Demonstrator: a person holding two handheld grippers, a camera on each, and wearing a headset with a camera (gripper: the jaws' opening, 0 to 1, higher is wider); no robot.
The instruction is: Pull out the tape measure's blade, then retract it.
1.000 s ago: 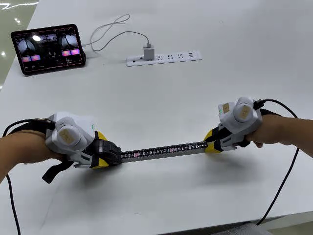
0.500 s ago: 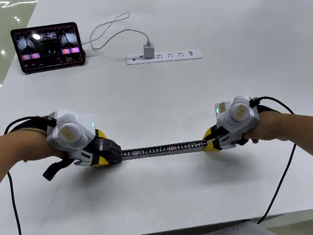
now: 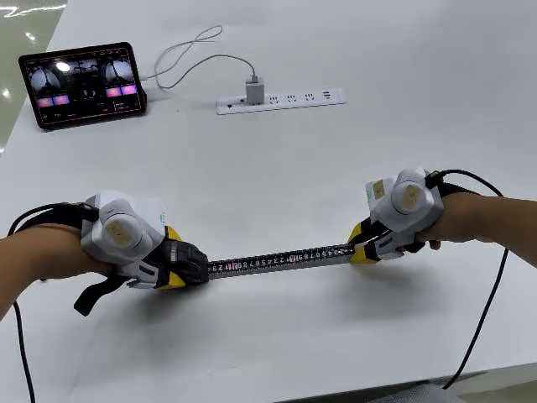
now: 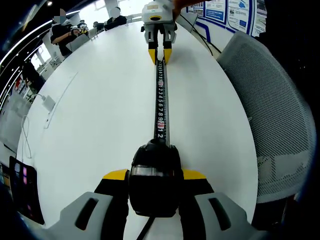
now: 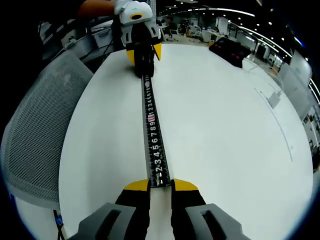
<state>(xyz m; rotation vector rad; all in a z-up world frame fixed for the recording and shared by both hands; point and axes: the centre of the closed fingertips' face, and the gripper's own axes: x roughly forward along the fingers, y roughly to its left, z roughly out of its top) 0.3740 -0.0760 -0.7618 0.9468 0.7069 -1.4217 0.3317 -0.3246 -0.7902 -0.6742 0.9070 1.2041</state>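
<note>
The tape measure's black case (image 3: 190, 262) rests on the white table (image 3: 294, 176), and my left gripper (image 3: 179, 264) is shut on it. Its blade (image 3: 281, 259) stretches rightward, low over the table. The far tip sits between the yellow fingertips of my right gripper (image 3: 361, 250), which is shut on it. In the left gripper view the case (image 4: 156, 172) is between the jaws, and the blade (image 4: 161, 95) runs up to the right gripper (image 4: 160, 54). In the right gripper view my right gripper (image 5: 160, 185) pinches the blade (image 5: 151, 130), which leads to the case (image 5: 142, 64).
A tablet (image 3: 82, 82) with a lit screen stands at the back left. A white power strip (image 3: 281, 99) with a charger and cable (image 3: 254, 87) lies behind the work. A grey mesh chair (image 4: 260, 100) stands by the table's near edge.
Almost nothing: the right gripper has edged slightly to the left, and the length of blade pulled out looks the same.
</note>
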